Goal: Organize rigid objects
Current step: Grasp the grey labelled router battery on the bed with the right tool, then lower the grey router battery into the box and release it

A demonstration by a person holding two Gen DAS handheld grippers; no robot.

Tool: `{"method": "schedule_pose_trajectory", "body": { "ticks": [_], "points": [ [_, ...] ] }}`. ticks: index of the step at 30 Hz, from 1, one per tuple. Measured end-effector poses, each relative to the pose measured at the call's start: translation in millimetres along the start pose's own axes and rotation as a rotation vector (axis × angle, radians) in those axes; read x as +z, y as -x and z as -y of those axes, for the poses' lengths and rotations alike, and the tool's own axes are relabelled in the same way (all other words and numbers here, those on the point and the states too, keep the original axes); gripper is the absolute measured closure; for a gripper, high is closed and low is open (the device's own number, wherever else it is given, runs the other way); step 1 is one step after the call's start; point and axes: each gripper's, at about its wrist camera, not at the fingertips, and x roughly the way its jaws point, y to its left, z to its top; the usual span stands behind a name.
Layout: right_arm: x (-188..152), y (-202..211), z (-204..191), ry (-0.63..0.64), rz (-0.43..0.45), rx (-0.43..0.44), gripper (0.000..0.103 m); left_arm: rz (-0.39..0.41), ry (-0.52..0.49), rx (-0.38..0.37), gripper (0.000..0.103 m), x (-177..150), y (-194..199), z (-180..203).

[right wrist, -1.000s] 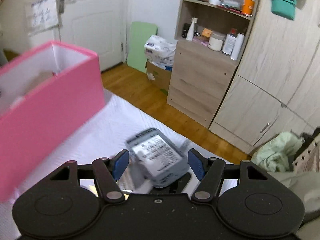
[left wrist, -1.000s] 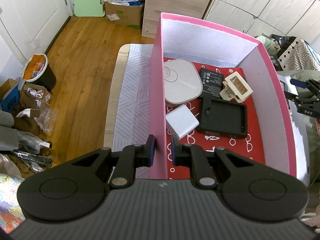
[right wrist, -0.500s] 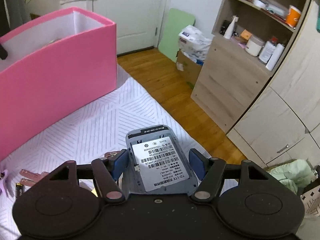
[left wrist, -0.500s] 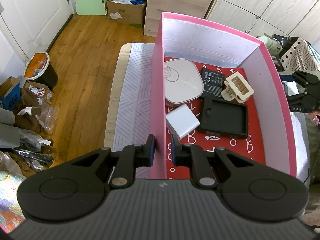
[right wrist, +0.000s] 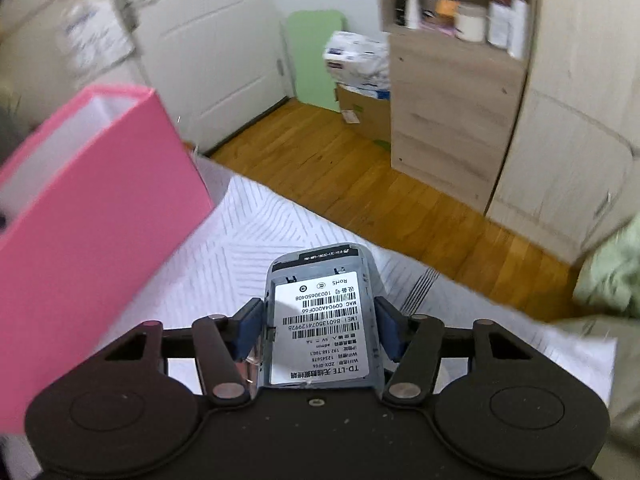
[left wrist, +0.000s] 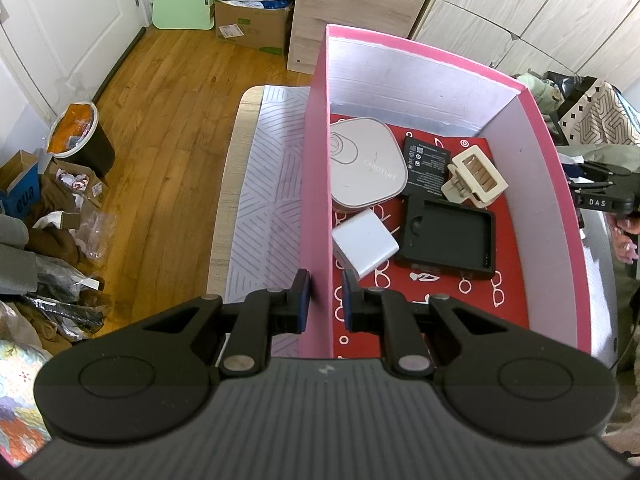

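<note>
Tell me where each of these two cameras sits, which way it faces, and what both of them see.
Left wrist view: sits on the left tongs, looking steeply down into the open pink cardboard box; its fingers pinch the box's near wall, and the right tongs show at the far right edge.
Right wrist view: sits on the right tongs, looking forward and slightly down over the white patterned mat; its fingers clamp a grey labelled device.
Shared: the pink box, the mat, the wooden floor.

Pink box (right wrist: 100, 216) cut off at left, shelf bottles (right wrist: 504, 24) blurred.
</note>
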Motion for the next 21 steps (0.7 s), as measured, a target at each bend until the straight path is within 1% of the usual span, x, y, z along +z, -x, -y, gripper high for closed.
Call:
{"method": "schedule_pose_trajectory", "body": {
  "ticks": [4, 7, 9, 12, 15, 19, 21],
  "points": [
    [-7, 3, -9, -0.006, 0.026, -0.042, 0.039, -0.001, -0.001, 0.001, 0.089, 0, 0, -1],
    [-8, 1, -19, 0.038, 0.020, -0.077, 0.039, 0.000, 0.000, -0.001, 0.089, 0, 0, -1],
    [-8, 1, -22, 0.045, 0.019, -0.101, 0.039, 0.000, -0.001, -0.002, 0.089, 0, 0, -1],
    [-4, 5, -24, 0.051, 0.037, -0.102, 0.039, 0.000, 0.007, -0.006, 0.089, 0, 0, -1],
    [-3, 13, -34, 0.080, 0.062, -0.115, 0.039, 0.000, 0.004, -0.005, 0.089, 0, 0, -1],
    [-3, 33, -51, 0.102, 0.106, -0.090, 0.039, 0.001, 0.006, -0.006, 0.089, 0, 1, -2],
    [0, 48, -63, 0.116, 0.145, -0.069, 0.039, 0.001, 0.007, -0.006, 0.089, 0, 1, -2]
  ]
}}
